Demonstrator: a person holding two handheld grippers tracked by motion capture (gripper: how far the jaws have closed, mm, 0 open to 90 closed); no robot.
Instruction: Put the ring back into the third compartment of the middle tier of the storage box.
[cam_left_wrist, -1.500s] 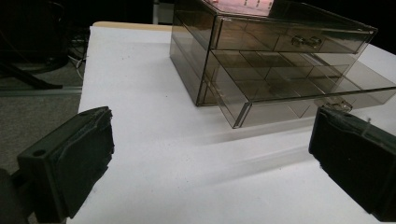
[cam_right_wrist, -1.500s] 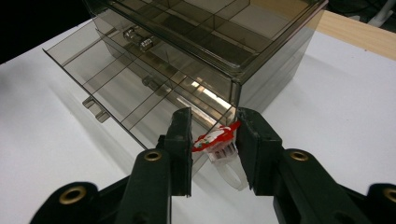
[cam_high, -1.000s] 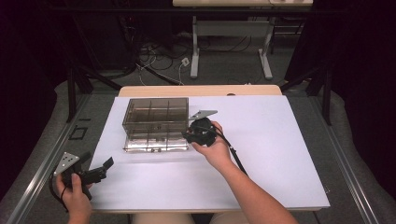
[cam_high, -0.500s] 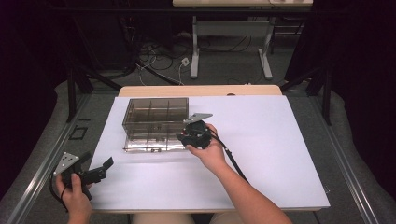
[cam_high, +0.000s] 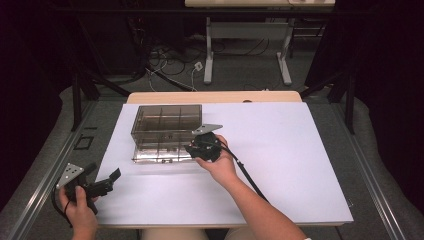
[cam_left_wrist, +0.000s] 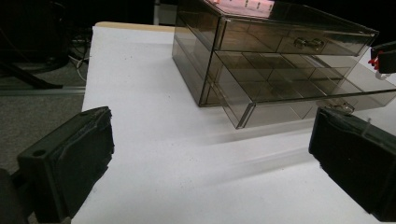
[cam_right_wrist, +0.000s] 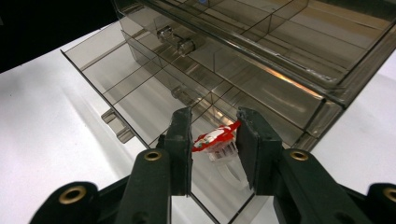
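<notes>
Right tongs pinch a small red-and-white item with a clear plastic part, held over the pulled-out bottom drawer of the smoked-plastic drawer box. The box sits on the white table, left of centre towards the far edge. Drawer has divider compartments; can't tell which one the item is above. Left tongs are spread wide with nothing between them, near the table's front-left edge, well apart from the box.
</notes>
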